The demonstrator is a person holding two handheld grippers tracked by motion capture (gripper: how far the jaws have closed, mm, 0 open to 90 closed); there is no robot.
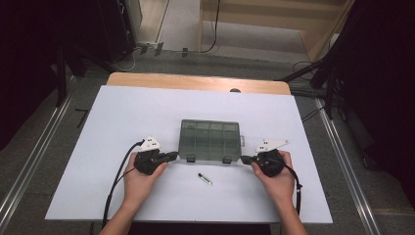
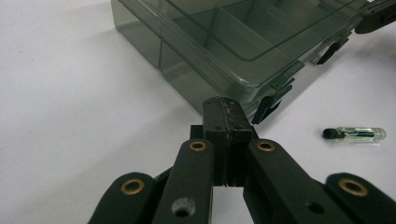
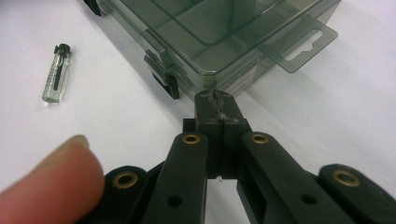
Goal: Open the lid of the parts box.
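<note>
1. The smoky clear compartment box [image 1: 210,140] lies closed on the white surface [image 1: 122,117], between the two hand-held grippers.
2. The left hand-held gripper [image 1: 172,156] has its jaws pressed together on nothing, tips just beside the box's near left corner.
3. The right hand-held gripper [image 1: 244,159] is likewise closed and empty, at the near right corner.
4. A small vial [image 1: 205,178] lies in front of the box, apart from both.

Smoky grey-green box [image 1: 210,139], white table [image 1: 122,117], black grippers

High view looks steeply down on the tabletop [image 1: 147,112]; each tool's camera sits close, sharing the compartment box [image 1: 210,139] just ahead.
</note>
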